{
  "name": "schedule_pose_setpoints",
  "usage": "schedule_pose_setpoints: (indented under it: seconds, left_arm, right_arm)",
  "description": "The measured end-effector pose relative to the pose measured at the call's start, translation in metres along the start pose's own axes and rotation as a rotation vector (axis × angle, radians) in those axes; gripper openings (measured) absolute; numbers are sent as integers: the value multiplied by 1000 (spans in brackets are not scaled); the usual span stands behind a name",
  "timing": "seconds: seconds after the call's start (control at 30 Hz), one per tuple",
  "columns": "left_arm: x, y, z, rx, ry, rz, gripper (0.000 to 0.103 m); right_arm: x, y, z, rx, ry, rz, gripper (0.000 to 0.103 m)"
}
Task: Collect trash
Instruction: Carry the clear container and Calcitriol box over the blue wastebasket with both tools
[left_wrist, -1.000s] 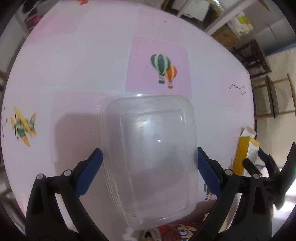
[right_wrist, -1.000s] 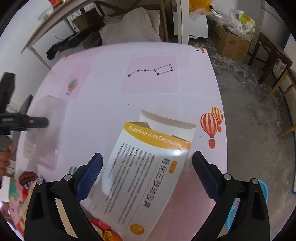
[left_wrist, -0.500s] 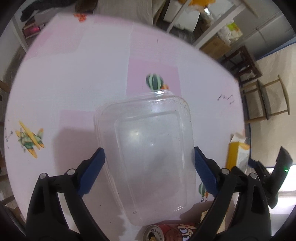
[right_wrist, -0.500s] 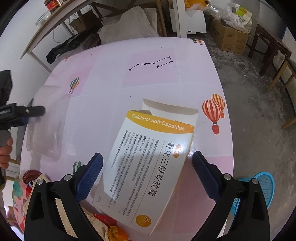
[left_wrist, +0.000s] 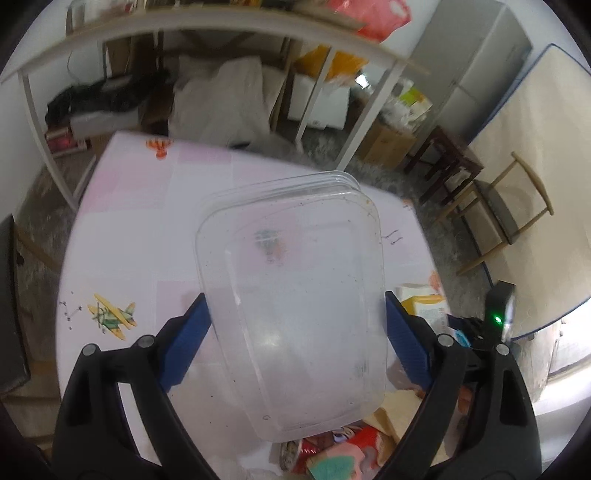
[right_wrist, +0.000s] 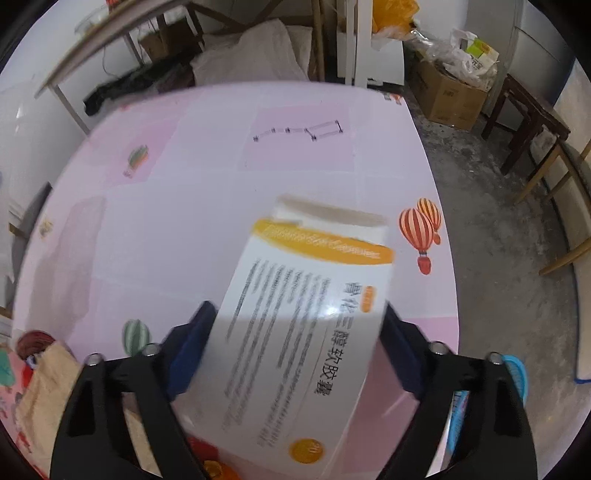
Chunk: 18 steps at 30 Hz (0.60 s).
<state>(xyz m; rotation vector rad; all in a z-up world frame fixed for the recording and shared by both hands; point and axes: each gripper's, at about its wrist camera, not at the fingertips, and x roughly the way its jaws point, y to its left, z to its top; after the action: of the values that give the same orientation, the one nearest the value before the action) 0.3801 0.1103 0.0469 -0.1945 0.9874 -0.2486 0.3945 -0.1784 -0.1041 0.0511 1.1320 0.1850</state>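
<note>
My left gripper (left_wrist: 297, 325) is shut on a clear plastic food container (left_wrist: 295, 295), held lifted above the pink table (left_wrist: 147, 229) with its far end tilted up. My right gripper (right_wrist: 295, 339) is shut on a white and yellow medicine box (right_wrist: 306, 321), held above the pink table (right_wrist: 184, 221). The box's top flap is open. The box and the right gripper also show at the right edge of the left wrist view (left_wrist: 424, 306).
Mixed trash lies at the table's near edge: a red can and wrappers (left_wrist: 332, 450), a tan paper bag (right_wrist: 40, 391). A blue basket (right_wrist: 517, 369) sits low on the right. Wooden chairs (left_wrist: 509, 221), shelves and cardboard boxes (right_wrist: 454, 96) stand beyond the table.
Both grippers have risen and tipped upward, so the room behind the table has come into view. The container and the box stay gripped.
</note>
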Motion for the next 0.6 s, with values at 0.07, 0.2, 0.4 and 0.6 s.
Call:
schedule_pose_setpoints:
  seconds: [0.07, 0.2, 0.4, 0.6]
  left_arm:
    - [-11, -7, -2, 15, -14, -10, 86]
    - [-27, -25, -7, 19, -53, -29, 86]
    - [-71, -53, -14, 74, -167, -54, 86]
    - [-118, -97, -29, 160, -244, -110, 86]
  right_arm:
    - [0, -4, 0, 18, -12, -2, 78]
    - [-9, -14, -2, 84, -50, 37, 77]
    - [-65, -19, -5, 126, -185, 49, 76]
    - [-158, -29, -21, 154, -366, 111, 76]
